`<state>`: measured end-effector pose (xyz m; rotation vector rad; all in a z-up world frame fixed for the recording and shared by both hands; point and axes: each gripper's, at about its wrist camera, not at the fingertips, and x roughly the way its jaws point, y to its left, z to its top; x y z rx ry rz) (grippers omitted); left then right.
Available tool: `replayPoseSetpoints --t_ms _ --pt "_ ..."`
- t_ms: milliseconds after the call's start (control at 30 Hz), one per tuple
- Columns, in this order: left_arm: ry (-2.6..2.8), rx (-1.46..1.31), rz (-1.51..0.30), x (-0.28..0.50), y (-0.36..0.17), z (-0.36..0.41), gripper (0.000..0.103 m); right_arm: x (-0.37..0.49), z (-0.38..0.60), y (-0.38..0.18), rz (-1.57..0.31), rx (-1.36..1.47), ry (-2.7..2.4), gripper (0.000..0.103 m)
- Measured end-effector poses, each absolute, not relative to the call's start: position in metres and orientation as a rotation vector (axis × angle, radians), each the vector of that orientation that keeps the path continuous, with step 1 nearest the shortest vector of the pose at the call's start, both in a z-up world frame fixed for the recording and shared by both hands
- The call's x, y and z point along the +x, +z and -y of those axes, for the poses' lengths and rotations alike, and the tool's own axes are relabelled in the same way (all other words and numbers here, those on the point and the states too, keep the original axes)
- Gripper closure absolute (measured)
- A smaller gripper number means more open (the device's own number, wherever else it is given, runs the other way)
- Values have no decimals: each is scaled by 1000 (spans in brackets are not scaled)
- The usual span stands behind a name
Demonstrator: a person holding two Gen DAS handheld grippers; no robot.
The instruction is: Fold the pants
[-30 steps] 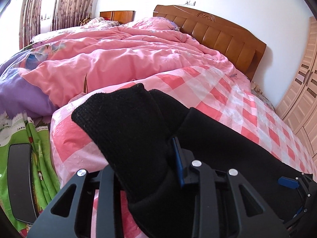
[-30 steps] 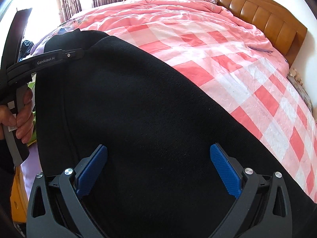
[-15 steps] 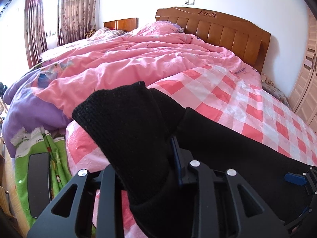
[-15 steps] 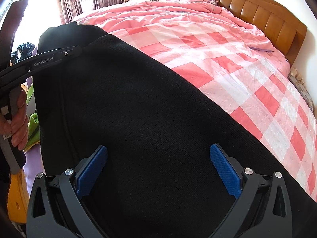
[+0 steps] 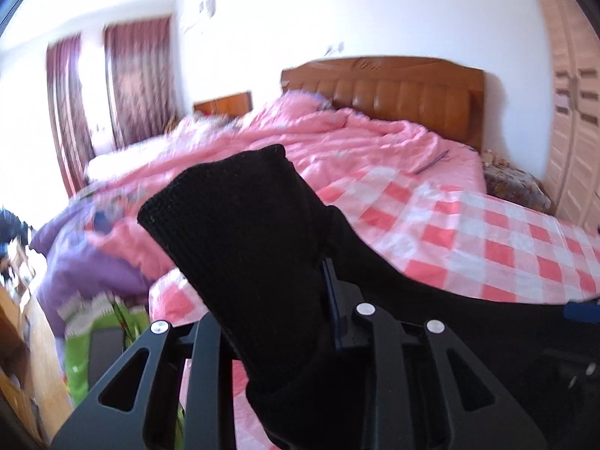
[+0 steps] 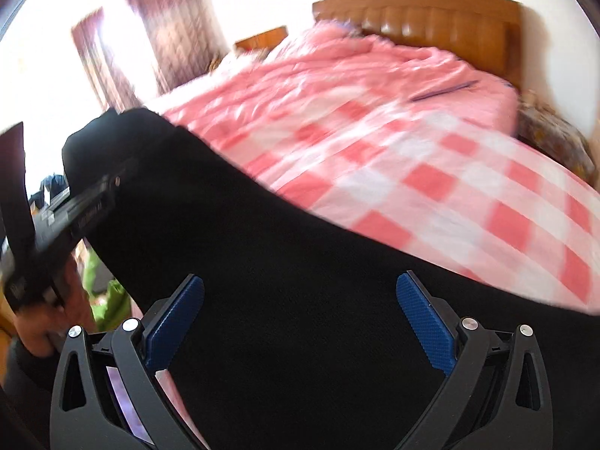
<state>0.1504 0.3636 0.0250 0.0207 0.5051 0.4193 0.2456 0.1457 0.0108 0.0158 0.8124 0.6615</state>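
The black knit pants hang above the pink checked bed sheet. My left gripper is shut on their ribbed end, which sticks up between its fingers; a blue pad presses into the cloth. In the right wrist view the pants spread wide across the frame. My right gripper stands with its jaws far apart and the fabric lies between them, both blue pads bare. The left gripper shows at the left, held by a person's hand. The right gripper peeks in at the right edge.
A rumpled pink quilt covers the far half of the bed, below a wooden headboard. A purple blanket and green cloth lie at the left. A wardrobe stands at the right, curtains at the far left.
Both grippers have risen and rolled, carrying the pants up off the sheet. More wall and headboard now show, and the pictures are blurred by the motion.
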Motion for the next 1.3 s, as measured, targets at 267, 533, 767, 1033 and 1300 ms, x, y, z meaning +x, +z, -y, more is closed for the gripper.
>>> replayPoseSetpoints --t_ms 267,533,767,1033,1300 --pt "306 366 -351 115 17 -210 79 219 -31 20 -741 169 526 4" --pt "-67 686 -493 97 -64 -93 37 210 43 10 -752 284 420 4" --pt "-259 608 -317 9 -28 -129 9 208 51 -4 -808 414 522 4" --pt "123 332 -493 58 -26 -272 12 206 -29 -28 -987 547 935 28" --pt "92 320 -549 74 -47 -282 14 211 -41 -55 -1182 594 903 36"
